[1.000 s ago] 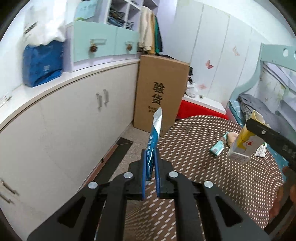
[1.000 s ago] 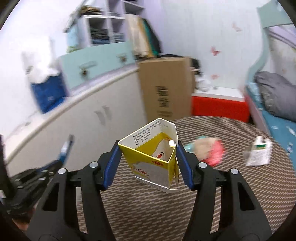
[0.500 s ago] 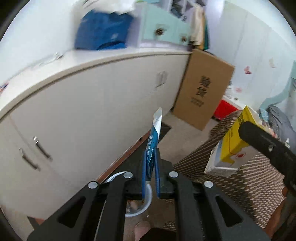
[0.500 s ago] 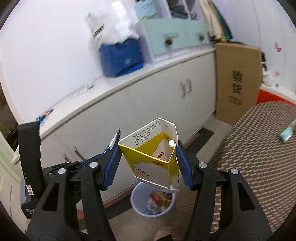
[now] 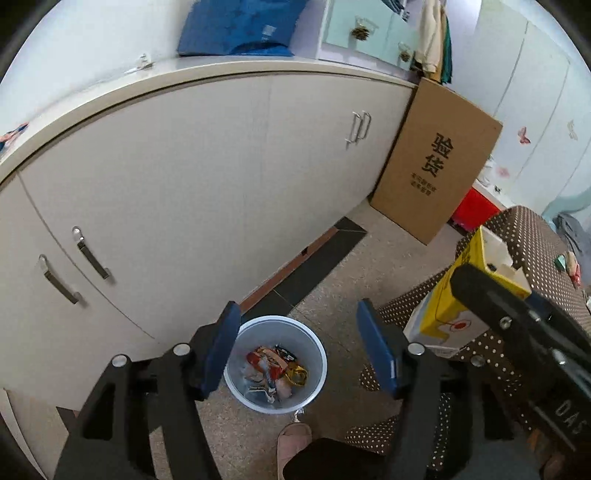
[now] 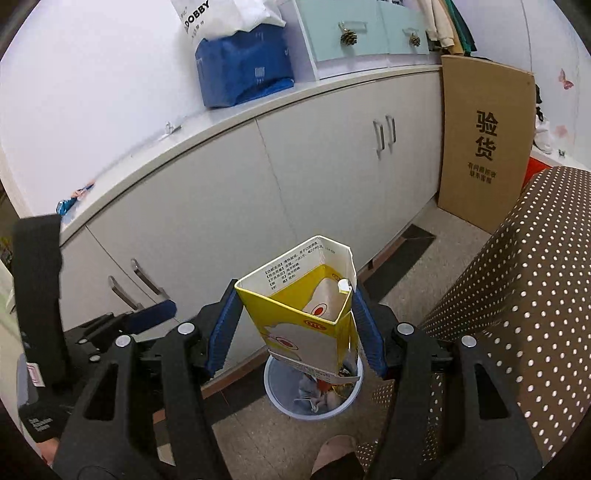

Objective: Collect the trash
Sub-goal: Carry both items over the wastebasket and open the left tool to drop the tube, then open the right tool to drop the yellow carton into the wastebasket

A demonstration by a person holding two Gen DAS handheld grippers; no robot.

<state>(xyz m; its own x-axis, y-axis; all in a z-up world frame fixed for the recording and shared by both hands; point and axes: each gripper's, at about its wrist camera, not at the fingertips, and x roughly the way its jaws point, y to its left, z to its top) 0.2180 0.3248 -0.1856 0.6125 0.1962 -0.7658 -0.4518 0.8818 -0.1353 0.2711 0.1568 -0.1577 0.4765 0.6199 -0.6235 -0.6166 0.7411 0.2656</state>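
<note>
**Q:** Yellow-and-white carton [image 6: 303,314]: condition and location?

**A:** Cardboard, top torn open, white inside. One side panel carries columns of small print, too fine to read. The front shows a red dot and a red oval logo that I cannot read for certain. The right gripper [image 6: 295,325] clamps it upright between both blue pads, directly above the white trash bin [image 6: 275,387] on the floor beside the cabinet [image 6: 221,206].

**Q:** Left gripper [image 5: 295,354] status?

**A:** Jaws have just been opening and stand wide apart with nothing between them. The bin [image 5: 236,384] sits below the gap and holds crumpled wrappers [image 5: 275,367] in red, orange and black.

**Q:** Legible text elsewhere?

**A:** The brown box [image 6: 484,147] leaning at the cabinet's far end reads "验货". The white bag [image 6: 229,18] on the countertop shows "DOBBY". From the left wrist view, the carton [image 5: 443,310] hangs to the right of the left gripper, over the near edge of the dotted brown surface [image 5: 532,236].
</note>
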